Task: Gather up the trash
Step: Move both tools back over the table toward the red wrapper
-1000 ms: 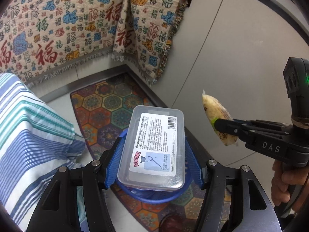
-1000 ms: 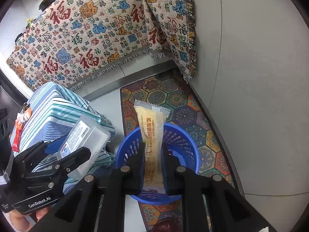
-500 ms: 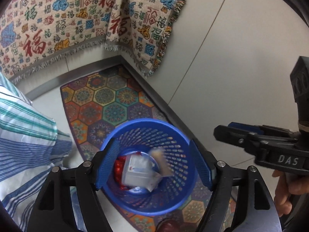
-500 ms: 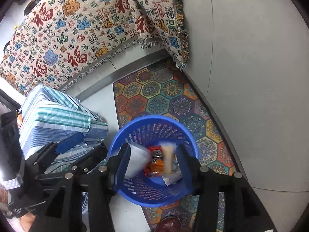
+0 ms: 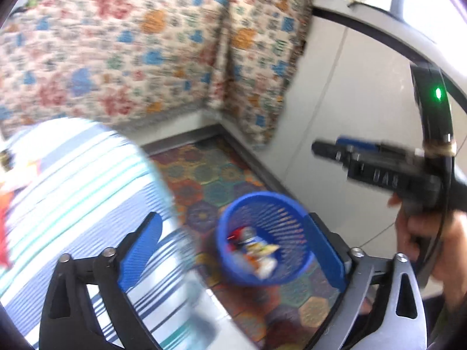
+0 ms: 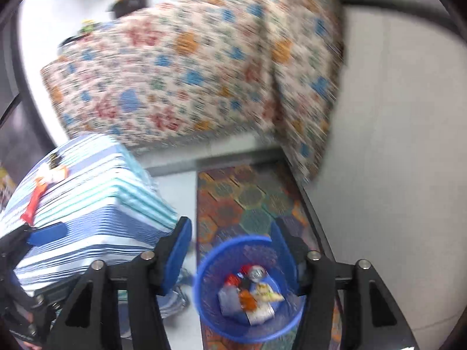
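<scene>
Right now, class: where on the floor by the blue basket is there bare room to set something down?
Free: the patterned mat beyond the blue basket, and the pale floor strip between mat and striped cloth. Crowded: inside the basket, full of wrappers.

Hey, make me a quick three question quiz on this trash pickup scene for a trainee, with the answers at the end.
1. True or false: the left gripper is carrying a piece of trash.
2. What colour is the basket that holds the trash? A red, B blue, C green.
3. What does the basket stand on?

Key
1. False. Its jaws are opening and nothing is between them; the right gripper is empty and opening too.
2. B, blue.
3. The patterned rug on the floor, beside the striped cloth.
</scene>
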Available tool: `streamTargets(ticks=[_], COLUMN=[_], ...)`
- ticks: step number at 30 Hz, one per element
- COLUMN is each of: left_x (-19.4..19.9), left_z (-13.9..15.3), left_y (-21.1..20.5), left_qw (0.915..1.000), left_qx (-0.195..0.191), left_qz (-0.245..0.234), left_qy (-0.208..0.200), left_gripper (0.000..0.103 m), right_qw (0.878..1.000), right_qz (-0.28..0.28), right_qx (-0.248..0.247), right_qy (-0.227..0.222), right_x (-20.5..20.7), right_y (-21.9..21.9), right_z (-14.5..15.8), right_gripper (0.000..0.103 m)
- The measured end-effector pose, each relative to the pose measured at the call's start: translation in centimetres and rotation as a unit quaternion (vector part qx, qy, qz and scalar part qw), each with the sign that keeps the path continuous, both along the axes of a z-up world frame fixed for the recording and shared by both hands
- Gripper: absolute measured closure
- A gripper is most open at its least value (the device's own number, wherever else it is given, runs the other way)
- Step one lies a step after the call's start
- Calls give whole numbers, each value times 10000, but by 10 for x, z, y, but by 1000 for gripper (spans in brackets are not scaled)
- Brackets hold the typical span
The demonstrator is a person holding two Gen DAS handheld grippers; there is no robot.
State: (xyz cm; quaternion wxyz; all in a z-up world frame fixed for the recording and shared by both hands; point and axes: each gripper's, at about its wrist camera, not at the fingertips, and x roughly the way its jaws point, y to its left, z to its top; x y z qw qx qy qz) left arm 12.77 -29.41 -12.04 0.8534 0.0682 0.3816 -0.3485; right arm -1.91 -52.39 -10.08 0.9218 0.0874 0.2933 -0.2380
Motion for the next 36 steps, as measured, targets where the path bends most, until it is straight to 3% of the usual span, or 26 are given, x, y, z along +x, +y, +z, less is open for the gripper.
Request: streamTargets(ticks=[4,8,14,22,36], left_x=[-7,-2,17,58,64], left_z=[-15,-34,-41,-64,-67], left_y=[81,148,221,275,278], left_qw=[9975,9897,9747,9659,9631], left_qx=[422,877,1053,1048,1056], left_qz=[572,1135,1968,2328,2442], left_qy=[32,27,-141,423,401], left_gripper=[4,4,4,2,0], right_qw=[9973,9888,9770,9782,9816], right_qz=[663,1413,1915,1782,1656], right_qx=[-299,-159,-208,-233,-292], right_qy=[89,445,919,1044,909], right_x=[31,75,131,173,188], right_y=[72,145,218,235,233], right_z=[1,-20,-52,-71,-74], right_gripper=[41,41,41,40,29])
